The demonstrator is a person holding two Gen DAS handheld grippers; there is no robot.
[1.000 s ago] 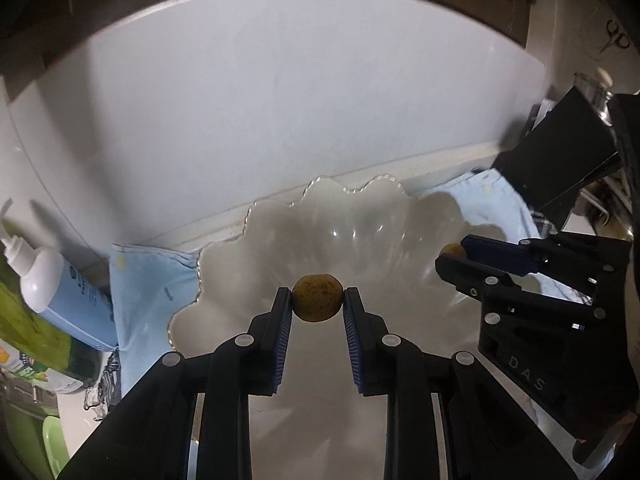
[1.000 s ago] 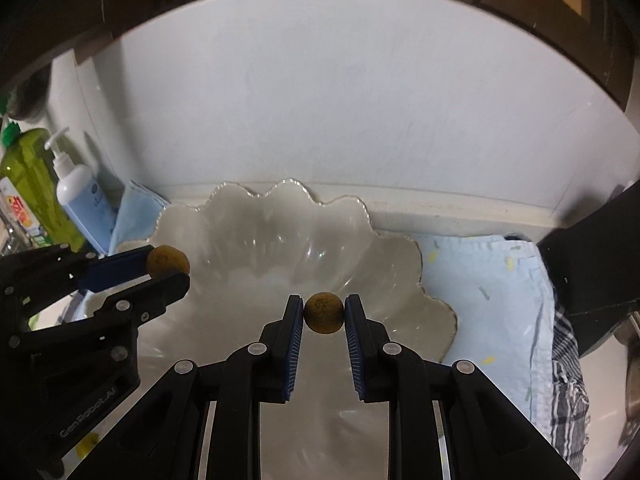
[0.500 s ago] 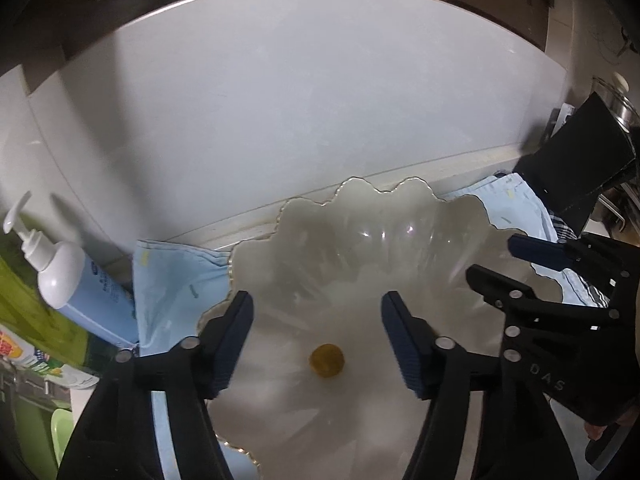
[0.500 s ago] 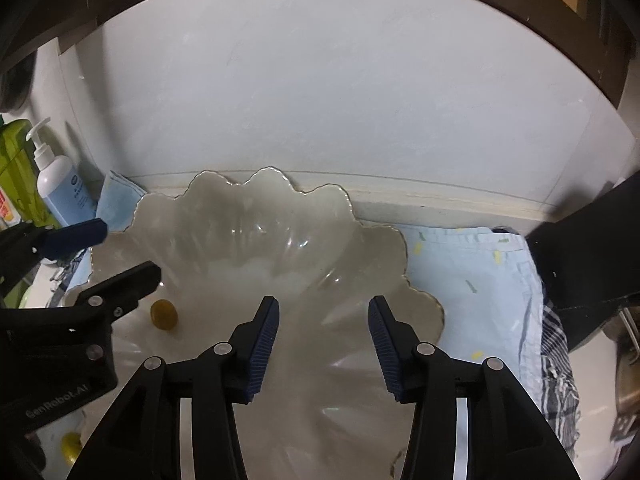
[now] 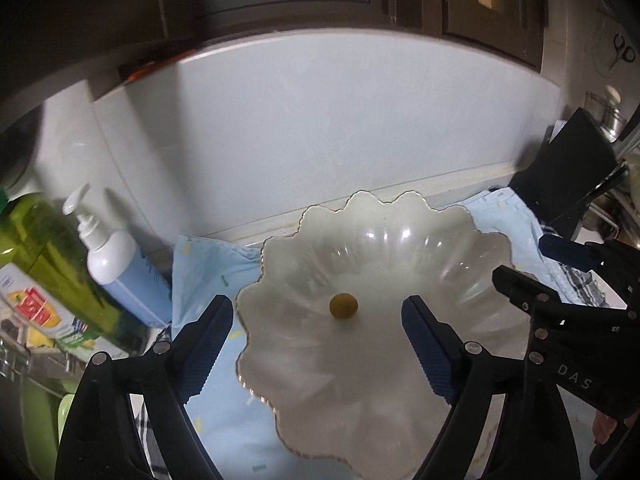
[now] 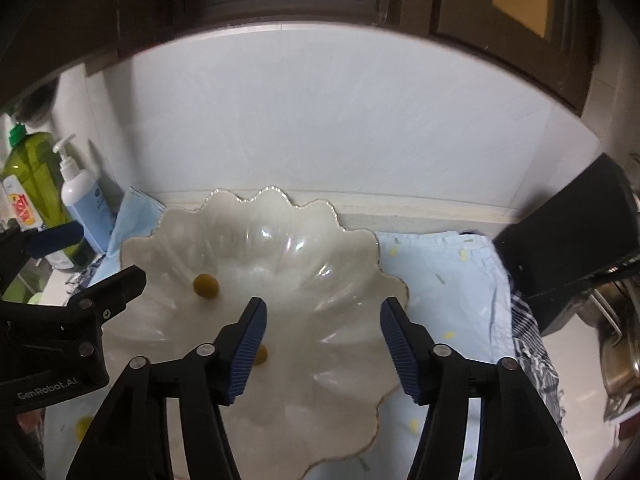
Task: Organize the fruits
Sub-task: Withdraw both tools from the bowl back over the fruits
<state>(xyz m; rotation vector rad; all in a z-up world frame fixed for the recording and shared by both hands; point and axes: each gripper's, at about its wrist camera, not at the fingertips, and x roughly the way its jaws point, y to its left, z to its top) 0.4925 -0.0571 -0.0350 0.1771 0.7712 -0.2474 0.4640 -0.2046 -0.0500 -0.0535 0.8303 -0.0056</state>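
now both fruits lie loose in the scalloped glass bowl [image 6: 352, 248]. one small yellow-brown fruit [image 5: 343, 306] sits mid-frame between the wide-apart fingers of the left hand-held gripper [image 5: 316, 344], whose jaws have just been opening. the right hand-held gripper [image 6: 322, 344], also just opening, holds nothing; a second fruit [image 6: 261, 355] peeks beside its left finger, lower centre.

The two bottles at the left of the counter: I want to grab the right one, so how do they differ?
The green bottle is translucent, taller, with a green cap; the white pump bottle is opaque, shorter, with a blue lower part and a pump head. The green one stands further left. Both stand beside the scalloped bowl.
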